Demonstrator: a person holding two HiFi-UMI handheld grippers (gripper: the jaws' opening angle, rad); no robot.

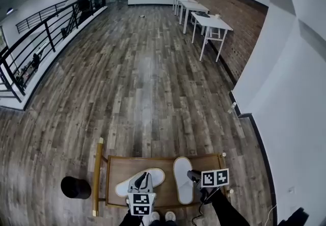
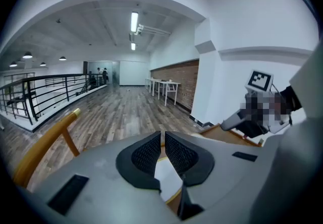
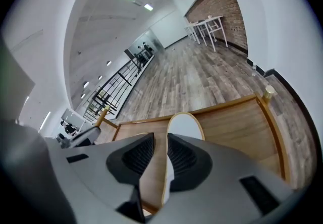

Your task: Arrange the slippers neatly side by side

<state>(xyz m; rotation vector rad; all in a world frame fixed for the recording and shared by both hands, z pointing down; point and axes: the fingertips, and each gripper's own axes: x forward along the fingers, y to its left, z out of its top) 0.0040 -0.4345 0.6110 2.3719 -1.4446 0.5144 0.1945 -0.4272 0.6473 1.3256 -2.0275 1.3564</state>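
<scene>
On the bench (image 1: 127,165), the left gripper (image 1: 145,174) is being held shut over the slanted slipper (image 1: 157,174), the right gripper (image 1: 191,175) apart, empty; aligning it with the right-edge slipper (image 1: 181,170) is advised.

Both handheld units are the same build. Left gripper (image 1: 144,174) and right gripper (image 1: 190,174) have light grey moulded shells, smooth and rounded, flaring wide behind the jaws. Each carries a white cube (image 1: 141,203) printed with black square markers, and the right unit's cube (image 1: 215,177) shows two marker faces side by side. Pads (image 2: 146,153) are black with a fine grid texture, set in black wing-shaped surrounds. A black rectangular slot (image 2: 68,193) is let into the shell on either side of the jaws. The sleeve (image 1: 227,209) on the right arm is black. White shoe toes (image 1: 155,216) show at the bottom edge of the head view.
</scene>
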